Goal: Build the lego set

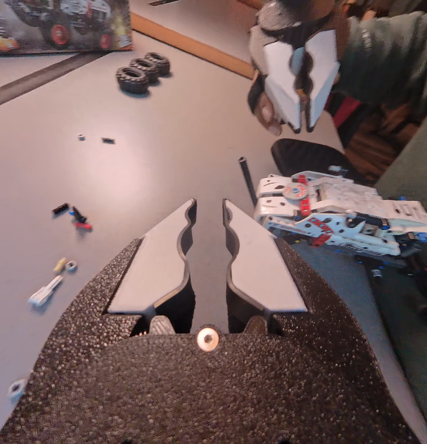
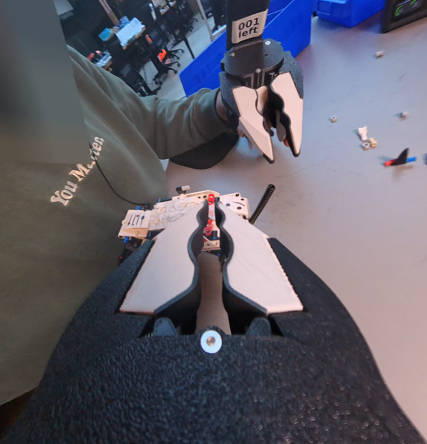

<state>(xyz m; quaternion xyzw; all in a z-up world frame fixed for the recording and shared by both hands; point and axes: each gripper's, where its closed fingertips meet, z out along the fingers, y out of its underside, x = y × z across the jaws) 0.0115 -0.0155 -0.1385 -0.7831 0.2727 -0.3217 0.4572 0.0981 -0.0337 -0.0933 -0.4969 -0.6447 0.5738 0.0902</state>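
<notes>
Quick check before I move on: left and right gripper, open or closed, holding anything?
Left gripper: open, empty, above the table.
Right gripper: nearly closed, holding nothing, above the white lego truck.

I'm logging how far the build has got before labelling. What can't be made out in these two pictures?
- Lego truck: underside hidden in the left wrist view; in the right wrist view the right gripper covers its middle.
- Small loose pieces: blurred, types unclear.
- Tyres: three show; blurred.
- Box: cut off by the top edge.
</notes>
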